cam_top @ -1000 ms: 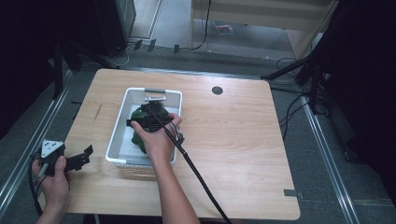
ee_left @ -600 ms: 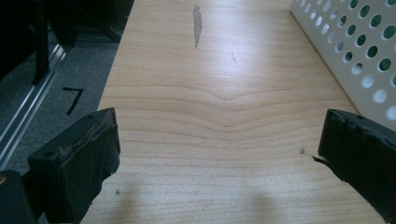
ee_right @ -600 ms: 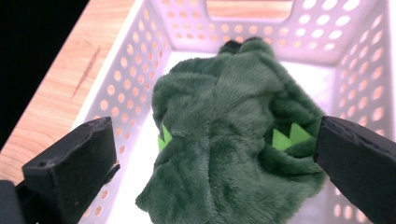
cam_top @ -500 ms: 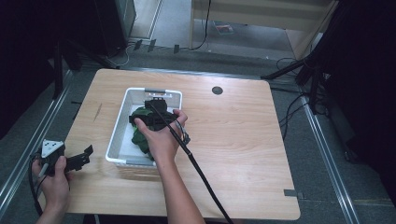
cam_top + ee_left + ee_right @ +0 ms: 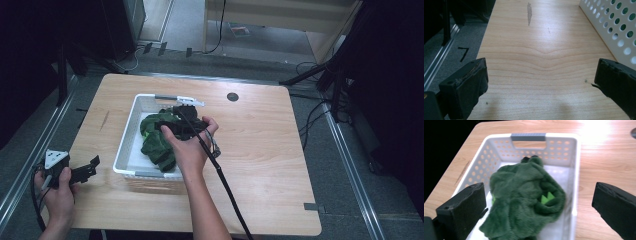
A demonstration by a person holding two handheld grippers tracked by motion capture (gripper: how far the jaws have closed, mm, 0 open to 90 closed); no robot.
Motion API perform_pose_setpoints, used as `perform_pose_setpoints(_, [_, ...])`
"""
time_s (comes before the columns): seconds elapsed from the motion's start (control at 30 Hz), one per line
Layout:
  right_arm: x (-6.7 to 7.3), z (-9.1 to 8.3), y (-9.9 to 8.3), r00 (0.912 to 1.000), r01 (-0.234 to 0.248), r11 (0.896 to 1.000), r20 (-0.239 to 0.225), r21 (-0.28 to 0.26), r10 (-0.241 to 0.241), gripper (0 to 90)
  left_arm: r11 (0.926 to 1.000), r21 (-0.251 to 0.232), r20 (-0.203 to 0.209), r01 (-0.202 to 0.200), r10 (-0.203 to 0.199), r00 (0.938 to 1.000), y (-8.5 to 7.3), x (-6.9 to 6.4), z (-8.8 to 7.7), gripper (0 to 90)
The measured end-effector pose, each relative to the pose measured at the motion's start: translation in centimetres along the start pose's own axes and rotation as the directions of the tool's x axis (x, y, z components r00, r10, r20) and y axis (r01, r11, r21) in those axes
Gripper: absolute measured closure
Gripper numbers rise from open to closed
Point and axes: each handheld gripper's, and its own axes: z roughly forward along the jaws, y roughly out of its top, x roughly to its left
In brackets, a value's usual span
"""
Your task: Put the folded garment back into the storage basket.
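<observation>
A white perforated basket [image 5: 125,139] stands left of the table's middle with a dark green plush toy [image 5: 152,139] lying in it. My right gripper [image 5: 173,116] hovers over the basket's far half, held from the right side. In the right gripper view its jaws stand wide open [image 5: 539,189] above the plush toy [image 5: 519,200], which shows bright green spikes, and nothing is between them. My left gripper [image 5: 89,168] is low at the table's front left corner, open [image 5: 541,68] over bare wood, with the basket wall [image 5: 614,27] to its right.
The basket has a grey handle [image 5: 528,137] at its far end. A black cable [image 5: 225,185] trails from the right gripper across the table's front. A round dark grommet [image 5: 232,96] sits at the back. A dark scar [image 5: 529,12] marks the wood left of the basket.
The right hand and its gripper have drifted a little to the right over the basket. The left hand and gripper have stayed put.
</observation>
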Motion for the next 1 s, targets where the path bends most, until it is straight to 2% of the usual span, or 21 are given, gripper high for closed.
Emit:
perform_pose_setpoints(0.27, [-2.9,-1.3,0.0,0.9994,-0.033,0.999,0.005,-0.034,0.033,0.0,1.0000,0.001,-0.001,0.000,0.000,1.0000,0.0,0.0,0.0,0.1])
perform_pose_setpoints(0.43, [-5.0,-2.0,-0.3,0.9987,-0.035,0.998,0.035,-0.052,0.037,0.0,1.0000,0.002,0.001,0.002,-0.002,1.0000,0.0,0.0,0.0,0.1])
perform_pose_setpoints(0.47, [-5.0,-2.0,-0.3,0.9987,-0.035,0.998,0.035,-0.052,0.037,0.0,1.0000,0.002,0.001,0.002,-0.002,1.0000,0.0,0.0,0.0,0.1])
perform_pose_setpoints(0.7, [-7.6,-2.9,-0.7,0.9965,-0.064,0.996,0.051,-0.065,0.067,0.0,1.0000,-0.001,-0.001,0.002,-0.002,1.0000,0.0,0.0,0.0,0.1])
perform_pose_setpoints(0.73, [-8.3,-3.2,-0.9,0.9959,-0.067,0.995,0.055,-0.072,0.071,0.0,1.0000,0.000,-0.002,0.002,-0.002,1.0000,0.0,0.0,0.0,0.1])
perform_pose_setpoints(0.77, [-8.3,-3.2,-0.9,0.9959,-0.067,0.995,0.055,-0.072,0.071,0.0,1.0000,0.000,-0.002,0.000,0.000,1.0000,0.0,0.0,0.0,0.1])
perform_pose_setpoints(0.83, [-9.3,-3.7,-1.0,0.9953,-0.072,0.994,0.059,-0.079,0.077,0.0,1.0000,0.001,-0.004,-0.003,0.003,1.0000,0.0,-0.1,0.0,0.1])
perform_pose_setpoints(1.0, [-10.6,-4.3,-1.3,0.9935,-0.086,0.992,0.067,-0.090,0.093,0.0,1.0000,0.001,-0.004,-0.005,0.005,1.0000,0.0,-0.1,0.0,0.1])
